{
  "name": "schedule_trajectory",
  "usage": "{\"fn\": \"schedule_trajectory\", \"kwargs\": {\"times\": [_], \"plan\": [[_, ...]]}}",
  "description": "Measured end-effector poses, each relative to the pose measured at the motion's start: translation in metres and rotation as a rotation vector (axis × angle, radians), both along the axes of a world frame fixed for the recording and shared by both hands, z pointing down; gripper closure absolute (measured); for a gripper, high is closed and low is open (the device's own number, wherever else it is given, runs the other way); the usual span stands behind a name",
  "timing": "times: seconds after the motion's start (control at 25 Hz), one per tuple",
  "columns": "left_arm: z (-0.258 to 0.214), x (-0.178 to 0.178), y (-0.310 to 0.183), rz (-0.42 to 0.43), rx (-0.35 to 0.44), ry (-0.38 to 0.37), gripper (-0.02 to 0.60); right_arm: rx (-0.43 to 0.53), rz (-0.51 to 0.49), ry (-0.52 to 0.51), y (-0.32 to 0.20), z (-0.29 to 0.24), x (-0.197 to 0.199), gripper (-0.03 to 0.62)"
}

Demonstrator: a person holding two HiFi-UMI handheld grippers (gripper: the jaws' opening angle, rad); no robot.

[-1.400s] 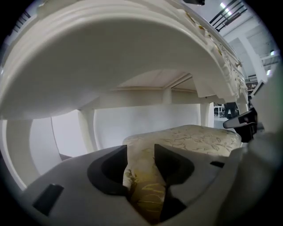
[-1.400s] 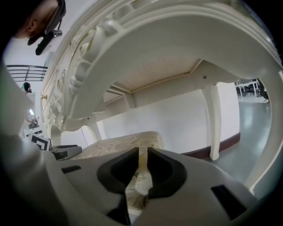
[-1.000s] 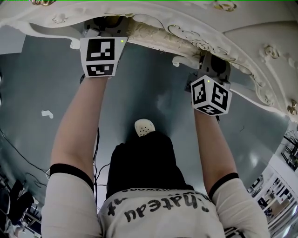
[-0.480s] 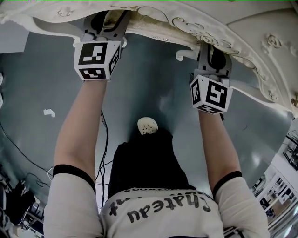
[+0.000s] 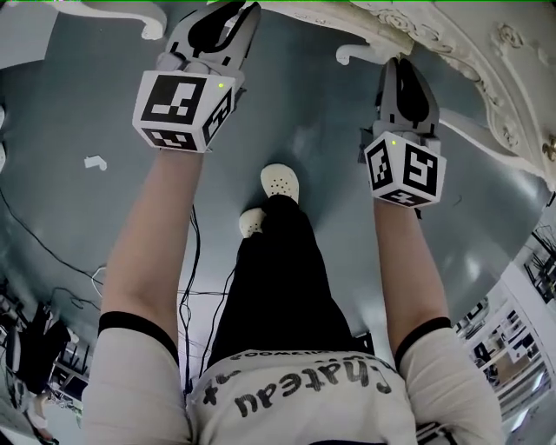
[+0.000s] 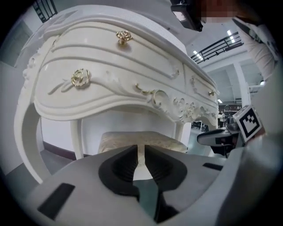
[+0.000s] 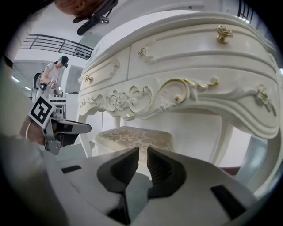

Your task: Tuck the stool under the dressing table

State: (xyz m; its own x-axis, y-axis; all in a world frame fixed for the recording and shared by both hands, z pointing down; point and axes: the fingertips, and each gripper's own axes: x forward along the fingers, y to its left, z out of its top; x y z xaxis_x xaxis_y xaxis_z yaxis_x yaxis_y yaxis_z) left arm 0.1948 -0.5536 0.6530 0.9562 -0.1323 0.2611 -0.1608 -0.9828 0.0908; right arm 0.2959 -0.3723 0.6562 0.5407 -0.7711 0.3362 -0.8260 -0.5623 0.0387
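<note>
The white carved dressing table (image 5: pixel 486 61) (image 6: pixel 124 79) (image 7: pixel 185 66) with gold rose knobs stands ahead of me. The stool (image 6: pixel 141 140) (image 7: pixel 132 136), with its pale patterned cushion, sits under the table between the legs. My left gripper (image 5: pixel 230 13) (image 6: pixel 141 152) is in the air in front of the table, clear of the stool; its jaws have just been closing and stand together with nothing between them. My right gripper (image 5: pixel 402 65) (image 7: pixel 142 154) hangs level beside it, shut and empty. Each gripper shows at the side of the other's view.
The floor (image 5: pixel 304 130) is grey. The person's legs and white shoes (image 5: pixel 280 182) are below the grippers. Black cables (image 5: pixel 52 261) trail at the left, and a white scrap (image 5: pixel 94 161) lies there. Another person (image 7: pixel 53 75) stands far off behind the table.
Both grippers have drawn back from the table's edge toward the person. The left jaws, open half a second ago, have come together. A second shoe has come into view.
</note>
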Motion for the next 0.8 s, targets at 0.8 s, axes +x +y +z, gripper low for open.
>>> {"fn": "schedule_trajectory", "kwargs": {"times": [0.8], "plan": [[-0.262, -0.09, 0.097, 0.041, -0.174, 0.11, 0.56, 0.01, -0.114, -0.136, 0.046, -0.171, -0.138, 0.523]]}}
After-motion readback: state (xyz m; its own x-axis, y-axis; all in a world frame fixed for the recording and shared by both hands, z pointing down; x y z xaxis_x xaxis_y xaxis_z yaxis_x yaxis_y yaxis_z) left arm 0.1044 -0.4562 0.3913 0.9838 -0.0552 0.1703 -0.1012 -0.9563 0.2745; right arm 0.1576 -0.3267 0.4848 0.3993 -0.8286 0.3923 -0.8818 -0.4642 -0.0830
